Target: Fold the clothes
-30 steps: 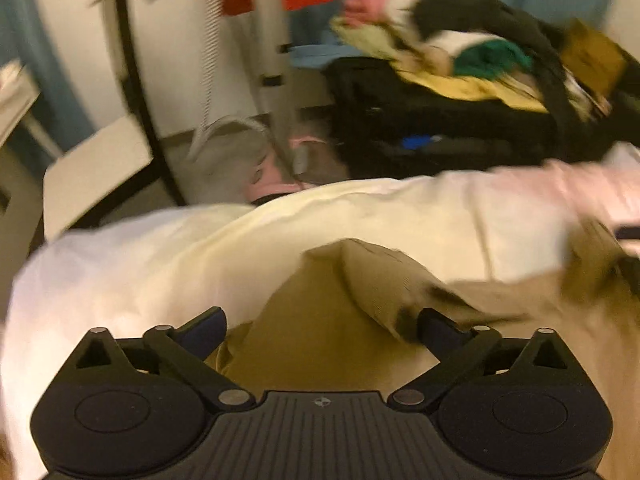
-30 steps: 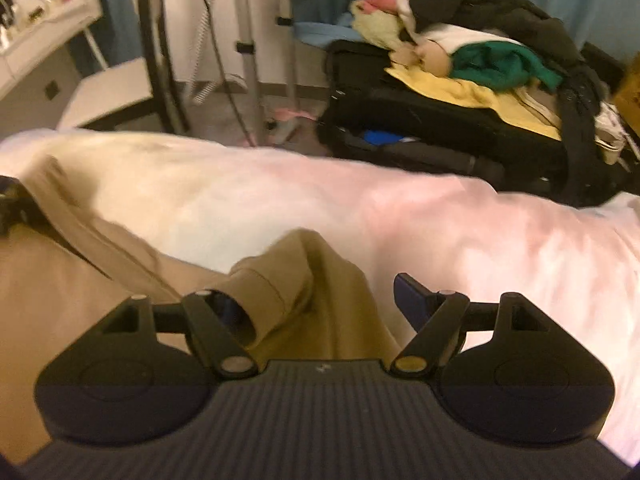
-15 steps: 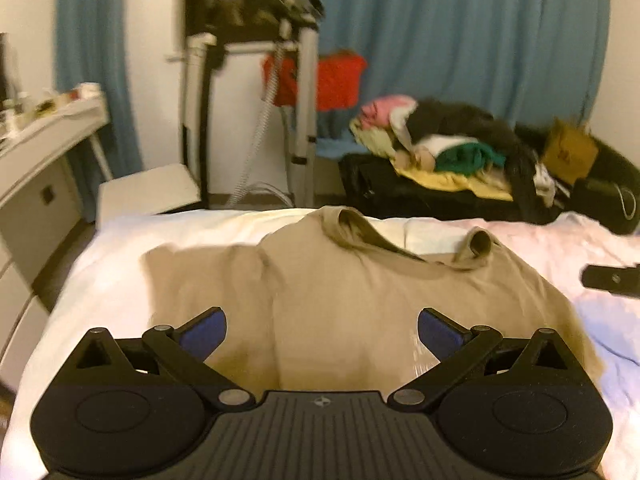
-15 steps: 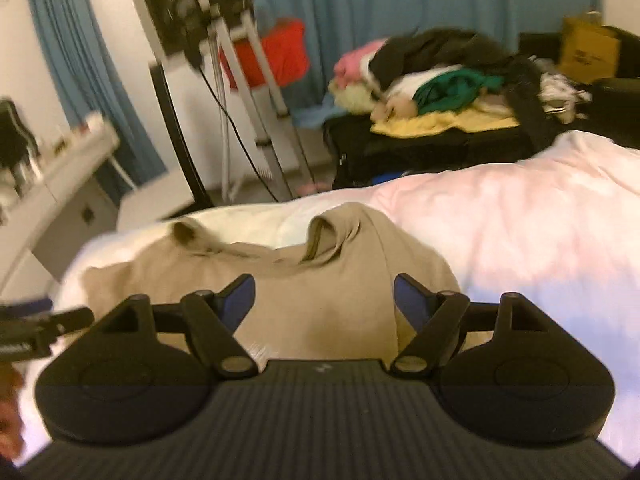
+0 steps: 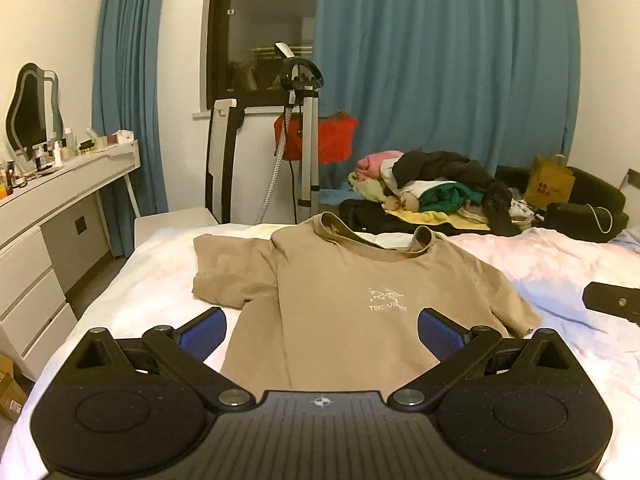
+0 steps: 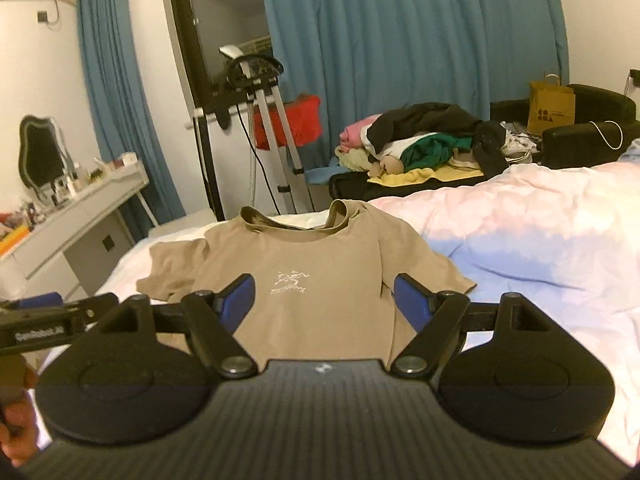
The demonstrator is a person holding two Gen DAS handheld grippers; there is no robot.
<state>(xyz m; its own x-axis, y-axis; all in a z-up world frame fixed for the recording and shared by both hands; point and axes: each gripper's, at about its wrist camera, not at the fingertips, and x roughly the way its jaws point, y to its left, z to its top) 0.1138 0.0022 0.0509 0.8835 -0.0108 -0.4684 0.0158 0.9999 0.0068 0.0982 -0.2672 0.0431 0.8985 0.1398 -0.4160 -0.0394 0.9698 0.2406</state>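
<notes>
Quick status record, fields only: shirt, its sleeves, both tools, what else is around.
shirt: tan tee, spread face up on the bed, logo showing, unfolded
sleeves: both out flat
collar: at the far end, standing up a little
left tool: open, above the shirt's lower half, holding nothing
right tool: open, above the shirt, holding nothing
beyond bed: clothes pile

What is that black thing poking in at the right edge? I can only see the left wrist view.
Observer: That is the right hand-held gripper. Its own camera shows its blue pads spread wide with nothing between them; the tan short-sleeved T-shirt lies beyond them.
Operator: And who is holding the left one?
Observer: A person. A bare hand shows at the lower left of the right wrist view, just below the left hand-held gripper.
</notes>
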